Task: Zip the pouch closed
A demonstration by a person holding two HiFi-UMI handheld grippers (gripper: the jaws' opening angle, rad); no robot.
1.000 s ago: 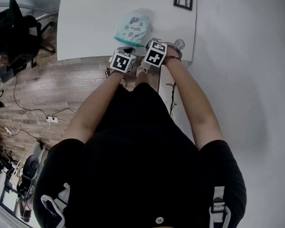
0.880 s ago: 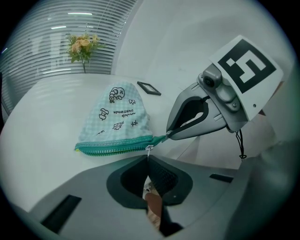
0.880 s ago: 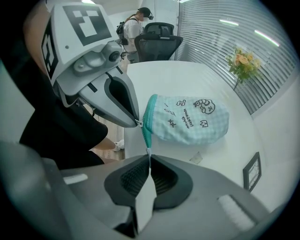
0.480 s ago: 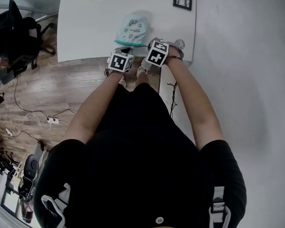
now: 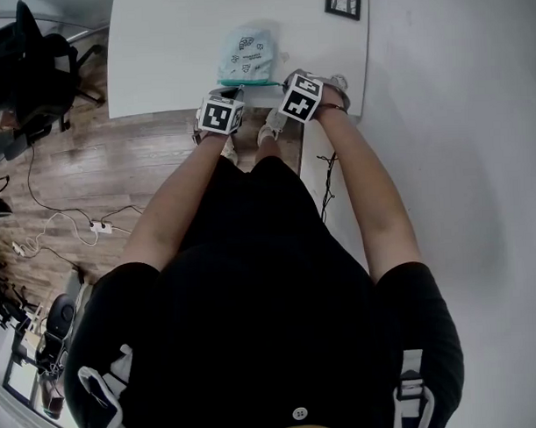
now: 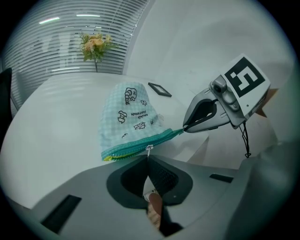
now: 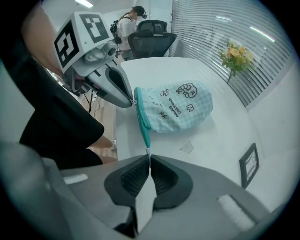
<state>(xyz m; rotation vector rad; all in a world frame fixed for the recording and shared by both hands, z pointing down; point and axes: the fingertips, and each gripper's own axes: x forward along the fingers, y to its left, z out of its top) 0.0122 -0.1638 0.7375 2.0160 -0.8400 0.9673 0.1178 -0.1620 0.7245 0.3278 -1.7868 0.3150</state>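
1. Here's the left gripper (image 6: 149, 158): jaws pressed right together, nipping the little metal zip pull (image 6: 149, 150) at their tips.
2. Over to the right gripper (image 7: 149, 161): jaws also closed tight, pinching the end of the teal zip (image 7: 143, 125), which runs away from them toward 12 o'clock.
3. The pouch (image 5: 247, 51), pale blue check with small cartoon prints, lies on the white table (image 5: 157, 55) close to its near edge, at 12 o'clock from both grippers in the head view.
4. In the left gripper view, the right gripper reaches in at 2 o'clock, with its tips on the zip's far end.
5. Flowers (image 6: 96, 44) stand far back at 11 o'clock, and a small picture frame (image 6: 160, 89) lies just beyond the pouch.
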